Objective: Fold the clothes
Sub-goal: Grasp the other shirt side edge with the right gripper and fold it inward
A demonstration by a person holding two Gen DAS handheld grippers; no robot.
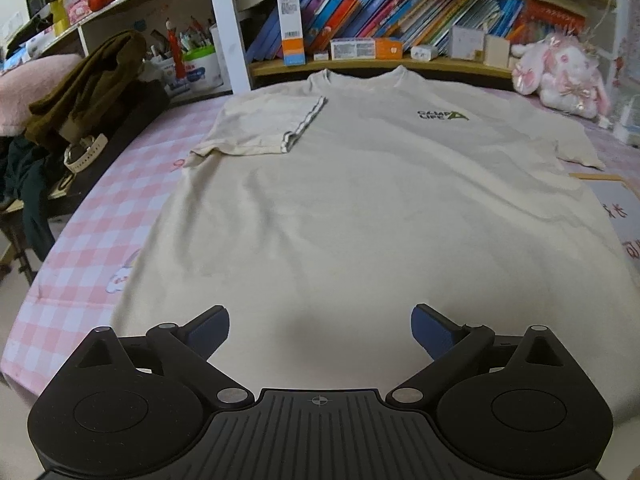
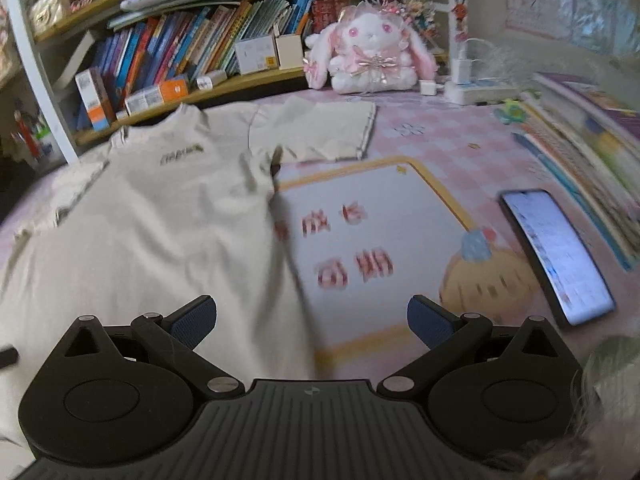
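Both my grippers are spread wide with nothing in them: the left gripper [image 1: 320, 330] hangs over the bottom hem area of the beige short-sleeved cotton T-shirt [image 1: 360, 208], and the right gripper [image 2: 312, 320] sits over the shirt's right side edge, half over cloth and half over the printed play mat with the yellow border [image 2: 400, 208]. The shirt lies face up and mostly flat on the pink-and-white checked bed cover [image 1: 80, 248], collar toward the wooden bookshelf [image 1: 360, 66], small green chest logo [image 1: 442, 115] showing. The sleeve on my left [image 1: 260, 128] is turned in over the chest with its striped hem on top, while the one on my right [image 2: 320, 132] lies spread out toward the pink plush bunny [image 2: 372, 56]. So my read is that it's partway into the sleeve stage, one side in and one side out. Next, I'd guess, the out-lying sleeve wants pinching near its hem and bringing across to match, keeping the body from dragging along. The right view is smeared, so I can't judge wrinkles there. The phone with the lit screen [image 2: 560, 256] sits well clear.
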